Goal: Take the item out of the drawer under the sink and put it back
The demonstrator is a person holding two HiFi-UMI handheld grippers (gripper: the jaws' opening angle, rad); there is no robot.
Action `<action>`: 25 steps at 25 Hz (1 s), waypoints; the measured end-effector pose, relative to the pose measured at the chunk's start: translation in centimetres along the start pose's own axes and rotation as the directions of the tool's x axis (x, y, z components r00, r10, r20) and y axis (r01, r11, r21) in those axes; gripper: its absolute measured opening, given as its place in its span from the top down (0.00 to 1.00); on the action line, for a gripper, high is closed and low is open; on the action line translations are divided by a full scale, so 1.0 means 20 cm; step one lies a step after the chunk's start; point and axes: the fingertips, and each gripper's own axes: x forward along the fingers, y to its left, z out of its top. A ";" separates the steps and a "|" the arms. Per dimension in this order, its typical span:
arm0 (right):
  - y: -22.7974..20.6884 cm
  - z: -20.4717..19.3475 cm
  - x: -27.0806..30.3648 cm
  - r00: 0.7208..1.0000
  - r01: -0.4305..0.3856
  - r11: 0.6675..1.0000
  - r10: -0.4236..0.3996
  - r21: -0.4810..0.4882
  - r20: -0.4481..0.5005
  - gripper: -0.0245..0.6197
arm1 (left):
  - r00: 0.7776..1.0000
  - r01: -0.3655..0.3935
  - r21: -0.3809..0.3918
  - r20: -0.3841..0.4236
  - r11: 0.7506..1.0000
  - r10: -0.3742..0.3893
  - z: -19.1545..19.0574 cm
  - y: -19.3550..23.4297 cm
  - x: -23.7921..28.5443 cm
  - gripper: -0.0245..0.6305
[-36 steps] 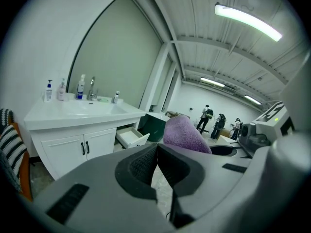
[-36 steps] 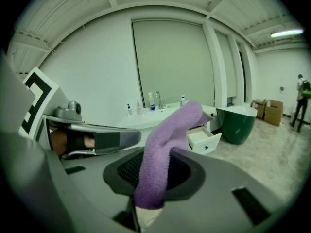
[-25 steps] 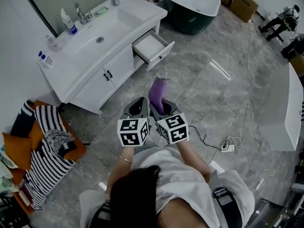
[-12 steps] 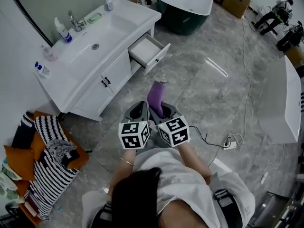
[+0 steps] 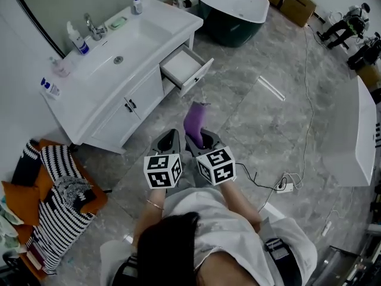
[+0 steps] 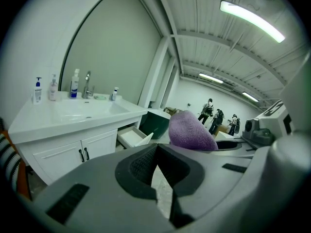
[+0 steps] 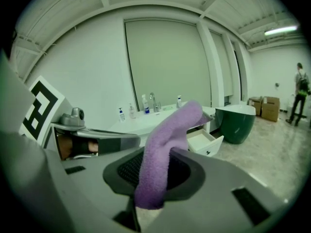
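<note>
A purple cloth (image 5: 194,119) stands up out of my right gripper (image 5: 200,137), which is shut on its lower end above the grey floor. In the right gripper view the purple cloth (image 7: 167,135) rises between the jaws of the right gripper (image 7: 158,171). My left gripper (image 5: 172,134) is just to its left, shut and with nothing in it; in its own view the left gripper (image 6: 156,147) has the cloth (image 6: 192,130) beside it. The white drawer (image 5: 183,64) under the sink counter (image 5: 89,94) stands pulled open ahead, looking empty.
A dark green bathtub (image 5: 232,5) sits behind the vanity, and a white tub (image 5: 363,136) is on the right. A cable and power strip (image 5: 284,185) lie on the floor to the right. Striped cushions (image 5: 56,183) are piled at left. Bottles (image 5: 77,39) stand by the tap.
My left gripper has slipped slightly down and to the left in the head view. The right gripper and the purple cloth hold as before.
</note>
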 end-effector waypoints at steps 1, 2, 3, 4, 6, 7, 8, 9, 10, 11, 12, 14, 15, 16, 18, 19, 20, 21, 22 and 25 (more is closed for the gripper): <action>-0.02 0.00 0.01 1.000 0.001 1.000 -0.001 0.003 -0.002 0.80 | 1.000 -0.002 -0.003 0.000 1.000 0.002 0.01 0.01 0.02 0.96; -0.04 0.01 0.02 1.000 0.002 1.000 -0.002 0.005 -0.001 0.80 | 1.000 -0.002 -0.006 0.000 1.000 0.002 0.01 0.01 0.03 0.96; -0.07 0.01 0.03 1.000 0.005 1.000 -0.005 0.006 0.001 0.80 | 1.000 -0.002 -0.008 -0.001 1.000 0.002 0.01 0.01 0.06 0.96; -0.09 0.02 0.03 1.000 0.010 1.000 -0.010 0.005 0.002 0.80 | 1.000 -0.003 -0.008 -0.005 1.000 0.003 0.01 0.01 0.08 0.96; -0.16 0.03 0.05 1.000 0.024 1.000 -0.024 0.006 0.001 0.80 | 1.000 -0.011 -0.005 -0.016 1.000 0.011 0.01 0.01 0.13 0.96; -0.19 0.04 0.07 1.000 0.027 1.000 -0.027 0.008 -0.001 0.80 | 1.000 -0.017 -0.004 -0.022 1.000 0.017 0.01 0.01 0.15 0.96; -0.21 0.05 0.08 1.000 0.026 1.000 -0.026 0.011 -0.003 0.80 | 0.999 -0.022 -0.004 -0.027 1.000 0.022 0.01 0.01 0.18 0.96; -0.24 0.06 0.10 1.000 0.023 1.000 -0.023 0.012 -0.005 0.80 | 0.999 -0.026 -0.006 -0.031 1.000 0.025 0.02 0.02 0.20 0.96; -0.26 0.07 0.12 1.000 0.019 1.000 -0.019 0.010 -0.008 0.80 | 0.999 -0.029 -0.009 -0.035 1.000 0.028 0.02 0.02 0.23 0.96; -0.28 0.09 0.14 1.000 0.016 1.000 -0.016 0.007 -0.010 0.80 | 0.999 -0.032 -0.012 -0.038 0.999 0.031 0.04 0.03 0.26 0.96; -0.31 0.10 0.16 1.000 0.014 1.000 -0.014 0.003 -0.011 0.80 | 0.999 -0.036 -0.014 -0.039 0.999 0.035 0.05 0.04 0.29 0.96; -0.37 0.14 0.20 1.000 0.018 1.000 -0.018 -0.003 -0.011 0.80 | 0.998 -0.044 -0.016 -0.036 0.999 0.044 0.10 0.05 0.35 0.96; -0.40 0.16 0.21 1.000 0.024 1.000 -0.024 -0.007 -0.012 0.80 | 0.998 -0.050 -0.016 -0.034 0.999 0.050 0.12 0.05 0.39 0.96; -0.43 0.18 0.23 1.000 0.028 1.000 -0.028 -0.013 -0.015 0.80 | 0.998 -0.057 -0.017 -0.031 0.998 0.057 0.14 0.05 0.42 0.96; -0.49 0.20 0.26 0.999 0.023 1.000 -0.023 -0.020 -0.023 0.80 | 0.997 -0.071 -0.020 -0.028 0.997 0.071 0.18 0.06 0.47 0.96; -0.51 0.21 0.28 1.000 0.016 1.000 -0.017 -0.019 -0.026 0.80 | 0.997 -0.076 -0.023 -0.027 0.997 0.076 0.20 0.07 0.50 0.96; -0.53 0.22 0.29 1.000 0.009 1.000 -0.009 -0.018 -0.028 0.80 | 0.996 -0.080 -0.027 -0.026 0.996 0.080 0.21 0.07 0.53 0.96; -0.56 0.23 0.31 1.000 0.002 1.000 -0.002 -0.018 -0.030 0.80 | 0.996 -0.084 -0.031 -0.026 0.996 0.083 0.22 0.06 0.55 0.96; -0.58 0.24 0.32 0.999 -0.005 1.000 0.004 -0.020 -0.032 0.80 | 0.996 -0.088 -0.033 -0.027 0.996 0.087 0.23 0.06 0.58 0.96; -0.65 0.27 0.36 0.999 -0.027 0.999 0.026 -0.026 -0.040 0.80 | 0.995 -0.096 -0.044 -0.031 0.994 0.095 0.25 0.04 0.65 0.96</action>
